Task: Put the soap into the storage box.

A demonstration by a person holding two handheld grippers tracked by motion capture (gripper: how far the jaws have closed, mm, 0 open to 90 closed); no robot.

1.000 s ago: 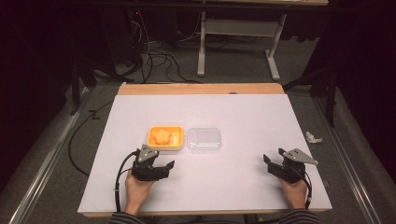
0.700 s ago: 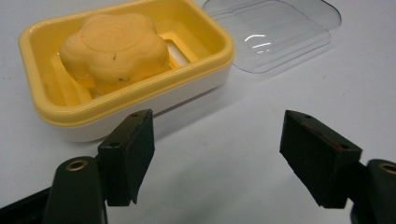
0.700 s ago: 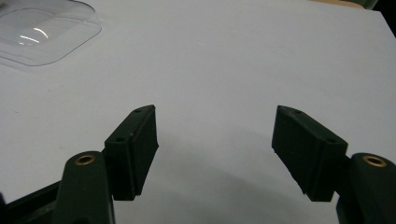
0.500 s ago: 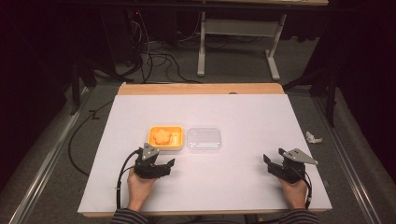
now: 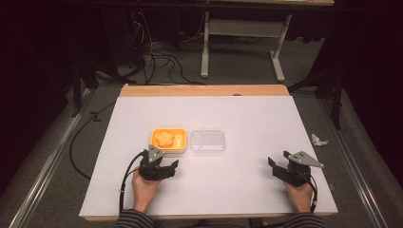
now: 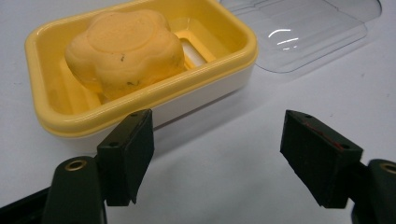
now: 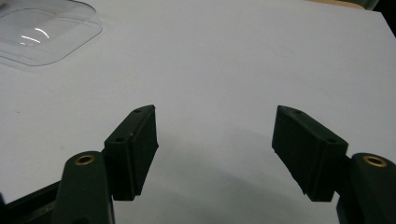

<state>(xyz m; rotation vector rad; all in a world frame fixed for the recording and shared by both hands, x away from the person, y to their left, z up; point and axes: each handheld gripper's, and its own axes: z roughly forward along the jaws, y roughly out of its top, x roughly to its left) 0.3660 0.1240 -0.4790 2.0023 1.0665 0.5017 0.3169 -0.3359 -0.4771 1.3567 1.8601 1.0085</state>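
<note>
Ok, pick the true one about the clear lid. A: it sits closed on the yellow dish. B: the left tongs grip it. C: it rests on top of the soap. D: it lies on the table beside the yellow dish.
D: the clear lid lies flat on the table beside the yellow dish, whose orange soap sits uncovered, and the left tongs are open and empty.

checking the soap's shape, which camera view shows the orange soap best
The left gripper view: the orange soap sits close and sharp in the yellow dish, flower shape clear. The high view shows it small and distant. The right gripper view catches the clear lid instead.
</note>
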